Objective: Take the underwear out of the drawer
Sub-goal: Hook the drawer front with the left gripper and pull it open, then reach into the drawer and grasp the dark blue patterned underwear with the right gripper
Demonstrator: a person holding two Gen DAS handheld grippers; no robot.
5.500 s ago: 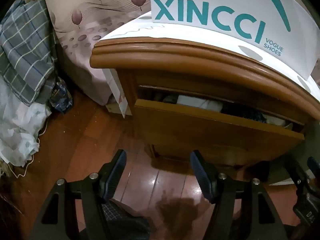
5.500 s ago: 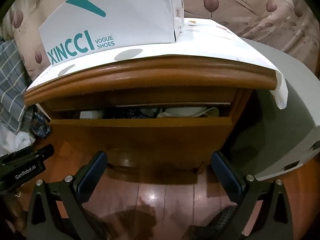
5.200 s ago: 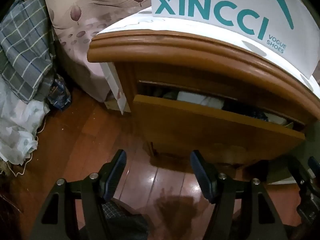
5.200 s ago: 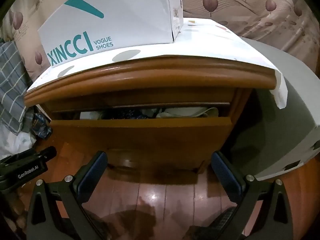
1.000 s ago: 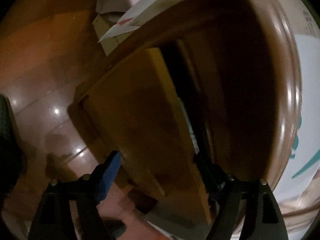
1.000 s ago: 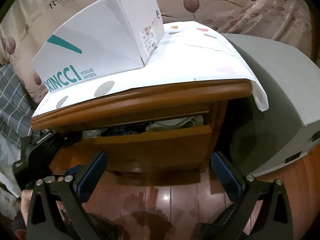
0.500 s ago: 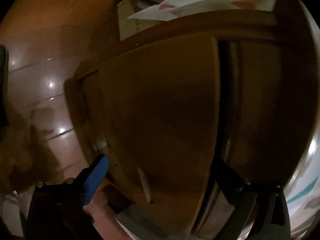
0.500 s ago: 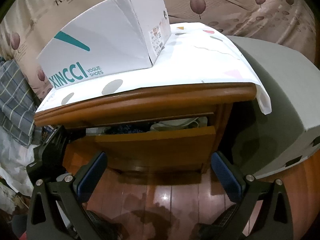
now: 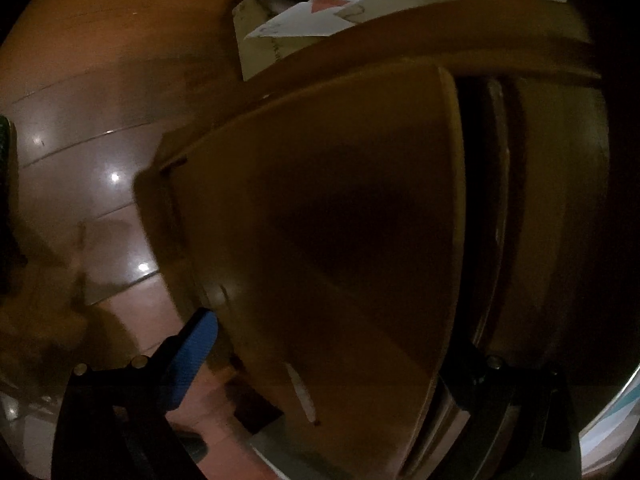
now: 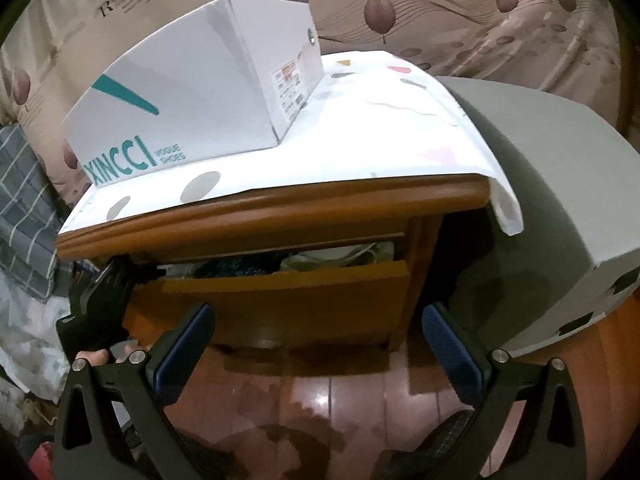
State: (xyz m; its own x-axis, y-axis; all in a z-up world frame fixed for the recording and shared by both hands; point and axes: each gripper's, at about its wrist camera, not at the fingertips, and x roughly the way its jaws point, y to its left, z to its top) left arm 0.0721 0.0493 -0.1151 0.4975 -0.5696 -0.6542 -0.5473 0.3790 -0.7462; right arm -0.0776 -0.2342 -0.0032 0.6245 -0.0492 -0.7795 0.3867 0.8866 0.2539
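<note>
A wooden nightstand drawer (image 10: 288, 292) stands partly open, with dark and pale folded clothes (image 10: 280, 262) showing in the gap. My left gripper (image 10: 108, 292) is at the drawer's left end, rolled on its side. In the left wrist view its jaws are wide apart and straddle the drawer front (image 9: 340, 220), one blue finger pad (image 9: 196, 344) outside and the other finger (image 9: 464, 372) in the gap behind it. My right gripper (image 10: 320, 344) is open and empty, held back from the drawer above the floor.
A white XINCCI shoe box (image 10: 192, 92) sits on a white dotted cloth (image 10: 360, 148) on the nightstand top. A grey box (image 10: 560, 200) stands to the right. Checked fabric (image 10: 20, 200) and pale cloth lie on the left. The floor (image 10: 340, 412) is glossy wood.
My left gripper has swung in from the front to the drawer's left end, turned sideways and put its fingers around the drawer front. My right gripper has drawn back and risen a little.
</note>
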